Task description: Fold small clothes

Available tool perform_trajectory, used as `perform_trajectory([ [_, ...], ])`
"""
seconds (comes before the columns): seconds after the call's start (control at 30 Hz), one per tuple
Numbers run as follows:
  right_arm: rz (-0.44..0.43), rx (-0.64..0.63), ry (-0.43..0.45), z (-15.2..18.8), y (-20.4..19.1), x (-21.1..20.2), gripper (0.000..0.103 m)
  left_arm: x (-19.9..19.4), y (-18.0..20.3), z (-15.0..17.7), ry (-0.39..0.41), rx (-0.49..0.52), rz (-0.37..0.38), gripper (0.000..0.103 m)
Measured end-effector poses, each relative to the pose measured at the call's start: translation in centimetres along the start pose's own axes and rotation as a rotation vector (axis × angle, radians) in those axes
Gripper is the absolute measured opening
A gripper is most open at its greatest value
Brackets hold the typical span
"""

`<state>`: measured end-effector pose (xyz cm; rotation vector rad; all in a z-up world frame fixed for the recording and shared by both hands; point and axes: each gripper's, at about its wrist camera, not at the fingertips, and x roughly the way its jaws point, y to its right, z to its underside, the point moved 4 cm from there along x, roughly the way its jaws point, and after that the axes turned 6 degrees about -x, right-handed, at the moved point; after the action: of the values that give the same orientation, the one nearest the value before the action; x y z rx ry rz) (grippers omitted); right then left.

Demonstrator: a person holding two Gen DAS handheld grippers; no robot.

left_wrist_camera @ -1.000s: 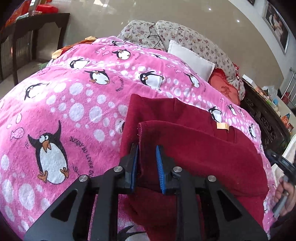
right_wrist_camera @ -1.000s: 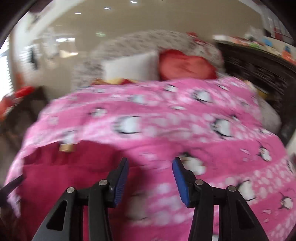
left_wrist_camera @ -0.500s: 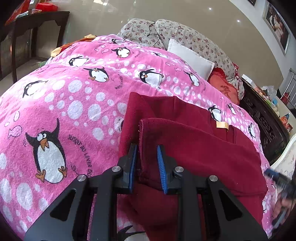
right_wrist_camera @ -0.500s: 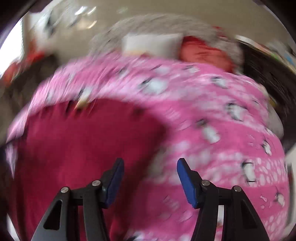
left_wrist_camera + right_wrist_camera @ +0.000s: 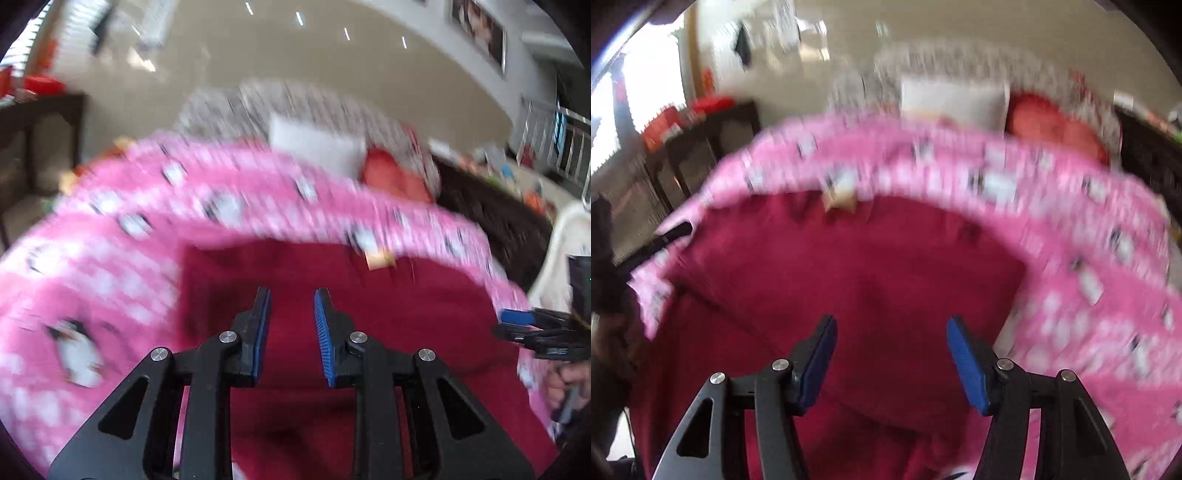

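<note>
On the pink blanket (image 5: pixel 1089 236) lies a dark red garment (image 5: pixel 849 280), soft and fleecy, spread flat with a small tan label (image 5: pixel 840 197) at its far edge. Both views are blurred. Penguins and white dots print the blanket; a white pillow (image 5: pixel 953 101) and a red one (image 5: pixel 1052 129) sit beyond. Above the cloth, the left gripper (image 5: pixel 291 328) shows a narrow gap between blue ribbed pads, nothing pinched. The right gripper (image 5: pixel 890 360) hovers with jaws opening, empty.
</note>
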<state>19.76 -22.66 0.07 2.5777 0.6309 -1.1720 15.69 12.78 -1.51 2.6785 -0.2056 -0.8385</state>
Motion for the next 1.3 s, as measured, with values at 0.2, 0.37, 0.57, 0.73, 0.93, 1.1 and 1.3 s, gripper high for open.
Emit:
perform_trajectory([
  [0.2, 0.009, -0.015, -0.042, 1.4, -0.8, 1.4, 0.074, 3.5, -2.6, 0.5, -0.195, -0.149, 0.002, 0.021],
  [0.37, 0.008, 0.058, -0.035, -1.8, 1.3, 0.6, 0.073, 1.9, -1.4, -2.1, -0.121, -0.132, -0.004, 0.025],
  [0.57, 0.083, 0.147, -0.018, -5.1, 3.1, 4.7, 0.073, 5.9, -1.9, -1.4, -0.184, -0.046, -0.176, 0.068],
  [0.73, 0.179, 0.032, -0.063, -4.9, 1.1, 5.6, 0.077, 5.7, -1.7, -1.5, -0.185, -0.009, -0.192, 0.070],
  [0.93, 0.119, 0.042, 0.026, -0.9, -1.1, -2.0, 0.075, 1.3, -1.3, -1.0, -0.199, -0.088, -0.039, 0.070],
  [1.1, 0.074, 0.106, -0.062, 2.5, -0.6, -0.1, 0.076, 2.5, 0.5, 1.4, -0.272, 0.057, -0.126, 0.070],
  [1.3, 0.115, 0.118, 0.067, 2.3, -1.8, -5.6, 0.076, -0.1, 1.6, 2.0, -0.227, 0.078, -0.189, 0.070],
])
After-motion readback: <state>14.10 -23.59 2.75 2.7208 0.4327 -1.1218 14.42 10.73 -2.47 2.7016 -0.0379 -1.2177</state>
